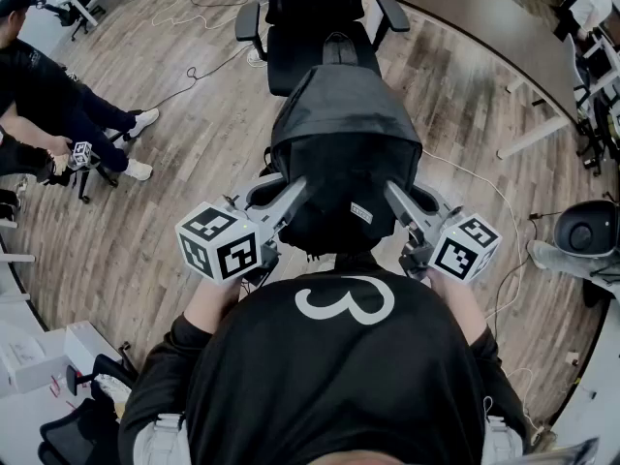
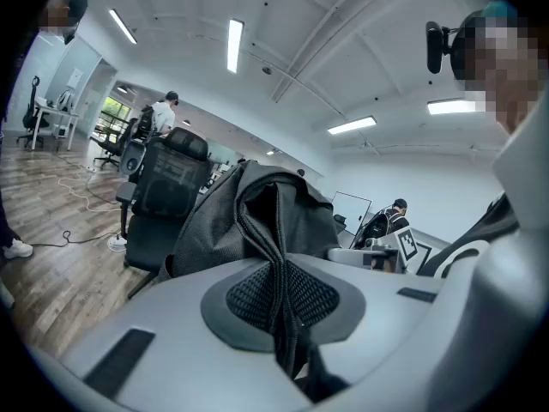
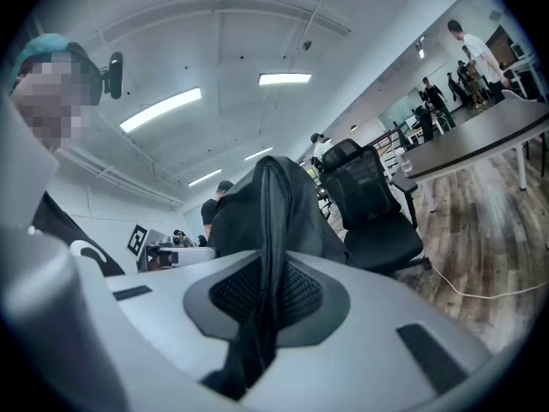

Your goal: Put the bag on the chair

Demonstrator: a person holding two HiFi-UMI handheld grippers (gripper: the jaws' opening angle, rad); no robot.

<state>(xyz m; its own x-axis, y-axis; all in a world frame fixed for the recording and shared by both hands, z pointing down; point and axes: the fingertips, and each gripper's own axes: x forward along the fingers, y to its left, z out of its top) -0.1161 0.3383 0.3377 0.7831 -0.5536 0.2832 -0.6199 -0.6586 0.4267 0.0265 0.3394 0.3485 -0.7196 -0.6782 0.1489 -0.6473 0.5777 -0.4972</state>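
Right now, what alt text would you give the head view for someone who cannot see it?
Seen from above, a person holds up a black bag, pinched in the shut jaws of the left gripper and the right gripper. A black office chair stands beyond it on a wooden floor.

Counts: 1 bag [image 1: 344, 153]; 2 grippers, left gripper [image 1: 298, 190] and right gripper [image 1: 391, 192]; 1 chair [image 1: 315, 37] just past the bag; 1 long table [image 1: 484, 27]; 1 person [image 1: 48, 95] seated at left.

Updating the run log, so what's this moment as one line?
left claw: shut on bag | right claw: shut on bag | bag: held up in front of chair, not on seat
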